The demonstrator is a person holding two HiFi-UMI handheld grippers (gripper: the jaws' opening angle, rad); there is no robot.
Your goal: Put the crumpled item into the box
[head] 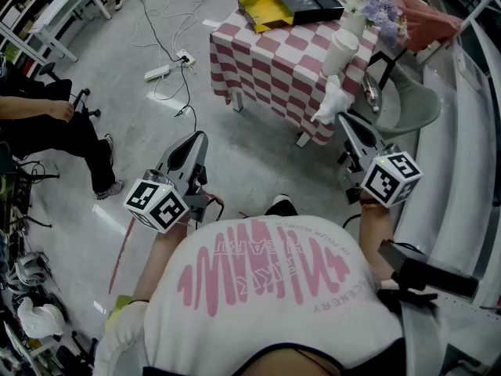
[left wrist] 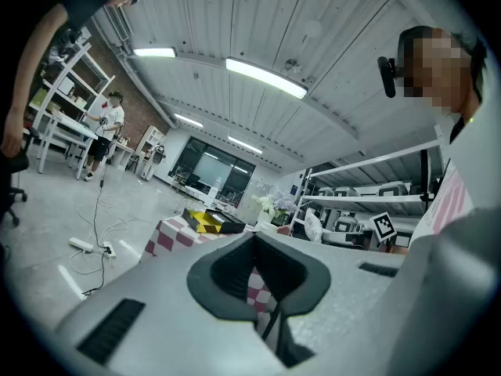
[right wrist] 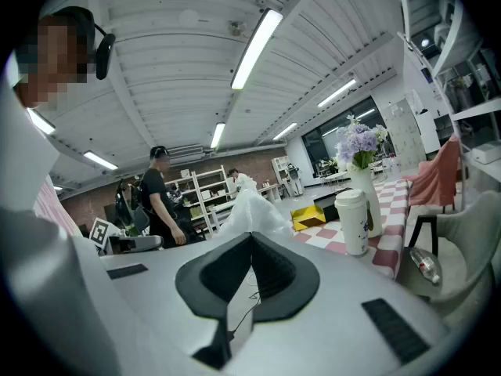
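A white crumpled item [head: 332, 100] sticks out of my right gripper [head: 342, 117], which is shut on it just off the near right corner of the checkered table [head: 266, 61]. In the right gripper view the item [right wrist: 252, 210] rises above the closed tips of that gripper [right wrist: 250, 237]. The open box [head: 291, 5], yellow flap and black tray, lies at the table's far side, and also appears as the box [left wrist: 207, 222] and the box [right wrist: 309, 216]. My left gripper [head: 200, 137] hangs over the floor left of the table; its tips [left wrist: 254, 237] meet with nothing between them.
A white lidded cup [head: 341, 51] and a vase of pale flowers [head: 374, 8] stand on the table's right side. A grey chair [head: 415, 104] with a bottle sits right of it. A power strip and cables [head: 160, 71] lie on the floor; a seated person [head: 47, 128] is at left.
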